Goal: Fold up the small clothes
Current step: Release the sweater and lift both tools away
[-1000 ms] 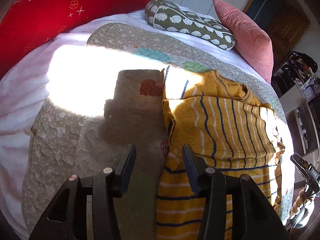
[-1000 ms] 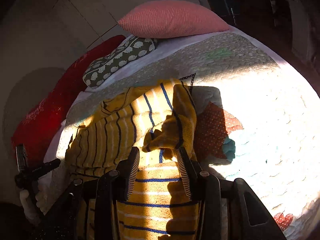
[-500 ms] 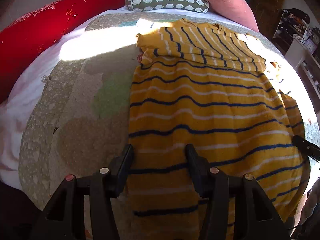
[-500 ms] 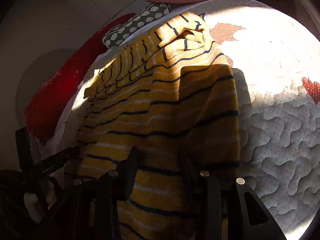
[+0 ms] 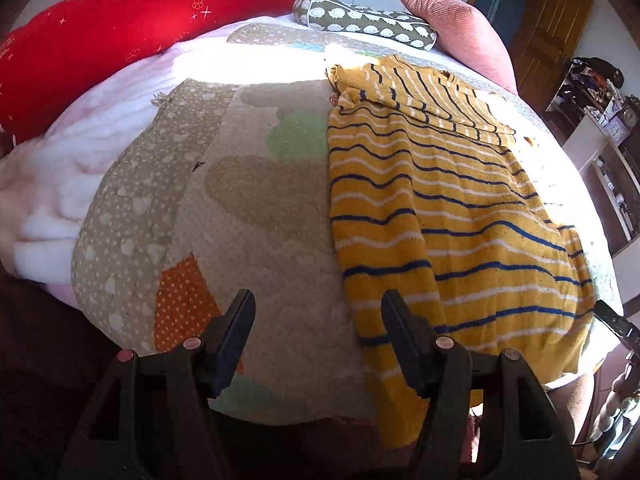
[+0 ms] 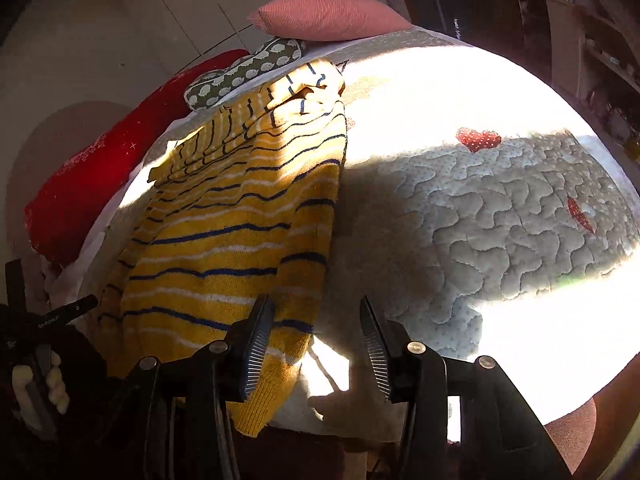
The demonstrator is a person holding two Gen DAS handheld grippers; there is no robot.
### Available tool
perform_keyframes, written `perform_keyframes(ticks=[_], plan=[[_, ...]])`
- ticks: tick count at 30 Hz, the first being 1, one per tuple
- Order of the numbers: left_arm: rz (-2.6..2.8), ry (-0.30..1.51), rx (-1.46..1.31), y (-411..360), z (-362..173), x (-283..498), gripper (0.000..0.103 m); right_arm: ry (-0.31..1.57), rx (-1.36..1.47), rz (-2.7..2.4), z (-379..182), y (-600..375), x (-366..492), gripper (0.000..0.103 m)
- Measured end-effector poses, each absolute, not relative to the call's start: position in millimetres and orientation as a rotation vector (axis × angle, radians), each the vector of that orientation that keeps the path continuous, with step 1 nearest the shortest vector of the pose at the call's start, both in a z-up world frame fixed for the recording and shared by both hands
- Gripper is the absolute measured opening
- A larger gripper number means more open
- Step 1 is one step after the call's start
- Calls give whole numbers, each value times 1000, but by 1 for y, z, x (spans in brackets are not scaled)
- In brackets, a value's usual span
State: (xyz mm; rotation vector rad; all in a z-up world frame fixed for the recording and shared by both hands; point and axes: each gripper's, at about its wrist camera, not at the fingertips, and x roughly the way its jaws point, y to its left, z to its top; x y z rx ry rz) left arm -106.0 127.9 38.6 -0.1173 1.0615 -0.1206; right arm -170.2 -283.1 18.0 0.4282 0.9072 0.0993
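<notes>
Hovering both grippers, left (image 5: 316,320) and right (image 6: 316,328), jaws apart and empty, I eye the soft, floppy striped sweater (image 5: 440,216), best pinched at its hem corners.

Sweater (image 5: 440,208) hem past the bed edge, shelf clutter (image 5: 600,80) blurred

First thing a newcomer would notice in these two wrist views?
The yellow striped sweater dominates: it lies spread on the quilt, its near hem hanging over the bed edge. Behind it, at the head of the bed, sit a red pillow, a hedgehog-print cushion and a pink pillow. Both the left gripper and right gripper are open and empty, and hard sunlight washes out much of the quilt.
</notes>
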Motion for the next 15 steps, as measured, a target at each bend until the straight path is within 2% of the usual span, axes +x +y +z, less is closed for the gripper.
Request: perform_keyframes(ticks=[6, 10, 15], plan=[[-187, 1134, -175, 114, 16, -116, 65, 937, 497, 142, 1, -272, -174, 50], [-200, 1127, -170, 105, 13, -120, 71, 943, 511, 178, -1, -262, -172, 52], [-309, 1130, -300, 109, 13, -128, 71, 952, 565, 238, -9, -250, -176, 53]])
